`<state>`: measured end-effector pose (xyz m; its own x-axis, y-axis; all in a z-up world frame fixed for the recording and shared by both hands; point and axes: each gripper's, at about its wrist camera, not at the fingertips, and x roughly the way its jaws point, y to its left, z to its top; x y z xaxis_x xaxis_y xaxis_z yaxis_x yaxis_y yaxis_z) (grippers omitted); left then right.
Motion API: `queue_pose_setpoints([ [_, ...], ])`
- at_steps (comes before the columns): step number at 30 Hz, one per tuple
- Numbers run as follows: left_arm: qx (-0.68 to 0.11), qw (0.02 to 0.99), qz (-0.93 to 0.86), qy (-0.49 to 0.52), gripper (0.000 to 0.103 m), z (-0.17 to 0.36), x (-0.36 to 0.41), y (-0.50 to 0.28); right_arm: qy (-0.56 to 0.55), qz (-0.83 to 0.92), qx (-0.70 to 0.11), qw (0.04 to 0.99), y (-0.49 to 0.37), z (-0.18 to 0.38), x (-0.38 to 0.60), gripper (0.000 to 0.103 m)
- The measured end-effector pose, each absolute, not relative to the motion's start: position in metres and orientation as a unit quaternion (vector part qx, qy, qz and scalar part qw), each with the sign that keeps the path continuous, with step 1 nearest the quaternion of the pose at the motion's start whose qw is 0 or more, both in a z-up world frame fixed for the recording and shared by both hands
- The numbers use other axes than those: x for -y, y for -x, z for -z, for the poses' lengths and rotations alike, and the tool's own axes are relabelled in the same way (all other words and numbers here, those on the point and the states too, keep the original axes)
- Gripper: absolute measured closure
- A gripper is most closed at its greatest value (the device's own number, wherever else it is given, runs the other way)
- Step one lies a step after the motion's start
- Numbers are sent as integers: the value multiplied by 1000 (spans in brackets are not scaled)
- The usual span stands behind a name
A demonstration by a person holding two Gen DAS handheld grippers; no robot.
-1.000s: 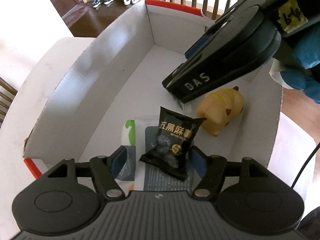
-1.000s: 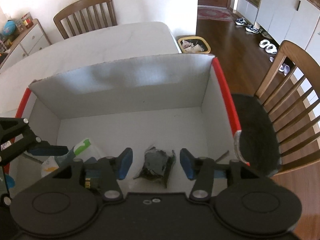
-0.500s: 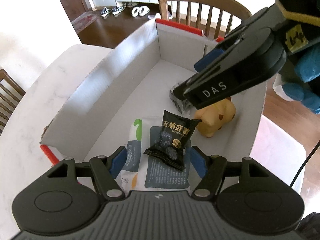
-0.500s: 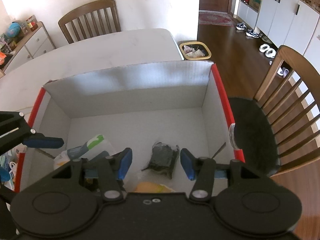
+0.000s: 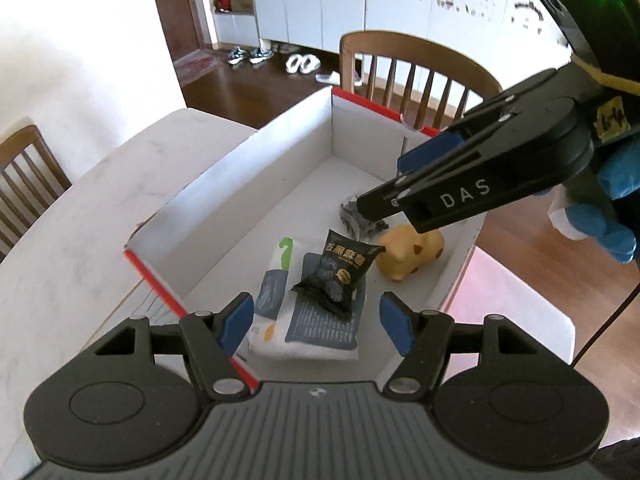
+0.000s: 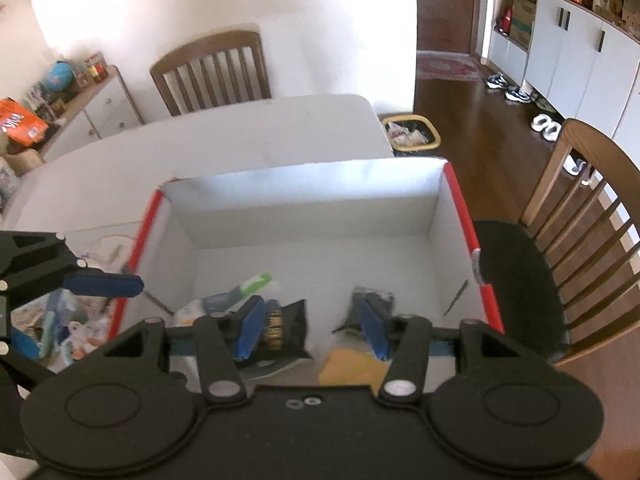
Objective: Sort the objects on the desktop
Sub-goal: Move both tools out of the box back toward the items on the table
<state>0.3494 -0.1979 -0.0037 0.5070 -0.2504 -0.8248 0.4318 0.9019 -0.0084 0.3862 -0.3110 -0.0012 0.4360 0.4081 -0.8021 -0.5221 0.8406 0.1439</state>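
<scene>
A white cardboard box (image 5: 248,184) with red edges sat on the pale tabletop (image 5: 80,208). Below the left gripper (image 5: 316,322), spread and empty, lay a glossy black snack packet (image 5: 336,276) with gold Chinese lettering. Beyond it, under the right gripper (image 6: 312,328), marked "DAS" and likewise spread, sat a smooth yellow toy (image 5: 412,254).
</scene>
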Motion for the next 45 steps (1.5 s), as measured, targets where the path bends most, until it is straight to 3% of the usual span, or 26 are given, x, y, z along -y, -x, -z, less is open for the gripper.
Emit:
queue_pose_setpoints([
  [21, -402, 895, 183, -56, 34, -27, 145, -285, 41, -281, -425, 859, -322, -22, 291, 50],
  [45, -395, 907, 143, -7, 34, -11, 52, -220, 47, -308, -401, 861, -249, -18, 200, 50],
])
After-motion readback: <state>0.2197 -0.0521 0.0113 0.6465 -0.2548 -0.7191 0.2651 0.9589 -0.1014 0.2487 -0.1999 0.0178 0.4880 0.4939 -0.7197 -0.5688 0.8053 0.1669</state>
